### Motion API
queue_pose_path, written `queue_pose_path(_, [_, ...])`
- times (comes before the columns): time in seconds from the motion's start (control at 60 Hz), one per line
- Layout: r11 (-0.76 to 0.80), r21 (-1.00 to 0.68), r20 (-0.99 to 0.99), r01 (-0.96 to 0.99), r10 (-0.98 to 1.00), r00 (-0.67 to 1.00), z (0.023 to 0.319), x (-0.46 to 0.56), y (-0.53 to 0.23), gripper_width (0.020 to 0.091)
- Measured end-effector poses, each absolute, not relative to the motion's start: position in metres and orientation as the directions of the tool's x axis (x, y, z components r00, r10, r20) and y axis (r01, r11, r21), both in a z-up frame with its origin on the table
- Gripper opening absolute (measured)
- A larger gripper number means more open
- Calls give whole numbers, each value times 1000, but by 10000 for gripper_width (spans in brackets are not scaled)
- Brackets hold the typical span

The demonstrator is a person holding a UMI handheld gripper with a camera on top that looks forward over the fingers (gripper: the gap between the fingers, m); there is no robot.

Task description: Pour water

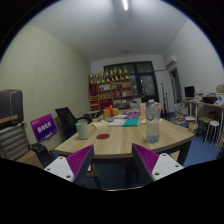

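Note:
A clear plastic bottle (153,123) with a blue cap stands upright on the wooden table (120,143), beyond my right finger. A pale green mug (82,128) stands further left on the same table, with a red coaster (103,135) beside it. My gripper (113,160) hovers short of the table's near edge, open, its two purple pads (80,160) wide apart and nothing between them. Whether the bottle holds water cannot be made out.
Papers and small items (125,121) lie across the table's far half. A purple sign (43,126) and a dark office chair (66,119) stand to the left. Shelves with trophies (110,85) line the back wall, and a desk with stools (208,120) is at the right.

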State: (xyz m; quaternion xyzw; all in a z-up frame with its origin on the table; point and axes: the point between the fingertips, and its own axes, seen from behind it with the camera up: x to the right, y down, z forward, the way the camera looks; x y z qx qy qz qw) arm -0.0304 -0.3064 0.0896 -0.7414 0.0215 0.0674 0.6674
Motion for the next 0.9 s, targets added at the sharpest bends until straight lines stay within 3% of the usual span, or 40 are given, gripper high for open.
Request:
queue_pose_path(0.033, [-108, -986, -131, -124, 58, 990, 102, -25, -300, 836])
queue_pose_path(0.217, [-103, -988, -119, -113, 49, 992, 99, -17, -298, 835])
queue_pose_path(0.483, [9, -999, -37, -37, -14, 999, 127, 67, -256, 837])
queue_pose_path(0.9, [-22, -1000, 9, 6, -149, 989, 113, 168, -105, 831])
